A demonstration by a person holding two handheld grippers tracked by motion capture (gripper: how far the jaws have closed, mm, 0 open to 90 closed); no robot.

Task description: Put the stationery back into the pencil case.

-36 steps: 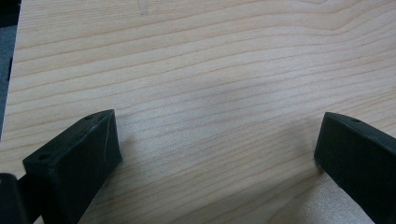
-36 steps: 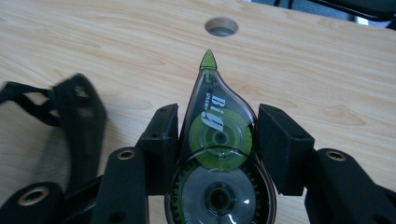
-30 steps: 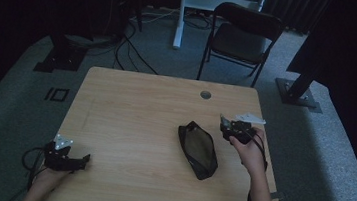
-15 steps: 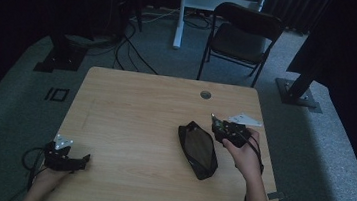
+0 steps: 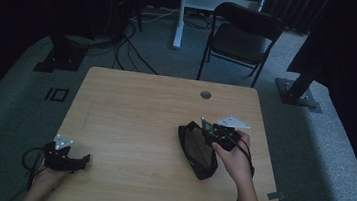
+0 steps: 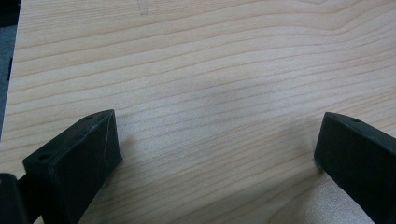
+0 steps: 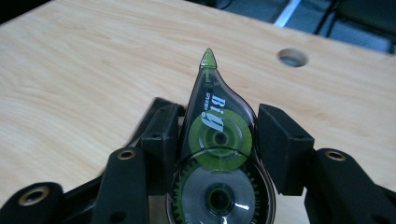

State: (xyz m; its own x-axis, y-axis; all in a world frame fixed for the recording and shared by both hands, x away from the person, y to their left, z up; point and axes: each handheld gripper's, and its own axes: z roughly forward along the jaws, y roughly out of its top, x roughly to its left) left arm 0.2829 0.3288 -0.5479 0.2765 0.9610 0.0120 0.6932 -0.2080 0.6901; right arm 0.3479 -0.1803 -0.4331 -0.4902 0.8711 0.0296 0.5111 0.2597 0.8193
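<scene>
A clear correction-tape dispenser (image 7: 217,140) with a green wheel and green tip sits between the jaws of my right gripper (image 7: 217,126), which is shut on its two flat sides. In the high view that gripper (image 5: 215,133) hovers over the upper right edge of a black pouch (image 5: 196,152) lying on the wooden table (image 5: 135,111). My left gripper (image 5: 80,159) rests near the table's front left corner. Its jaws stand wide open in the left gripper view (image 6: 219,144), with bare wood between them.
A round cable hole (image 5: 206,94) lies in the table's far right part, also visible ahead of the dispenser as the hole (image 7: 292,57). A dark folding chair (image 5: 243,37) stands behind the table. A small grey tag (image 5: 274,195) sticks out at the front right edge.
My right gripper has carried the dispenser leftward, from beside the pouch to over its upper right edge. The left gripper has stayed put.
</scene>
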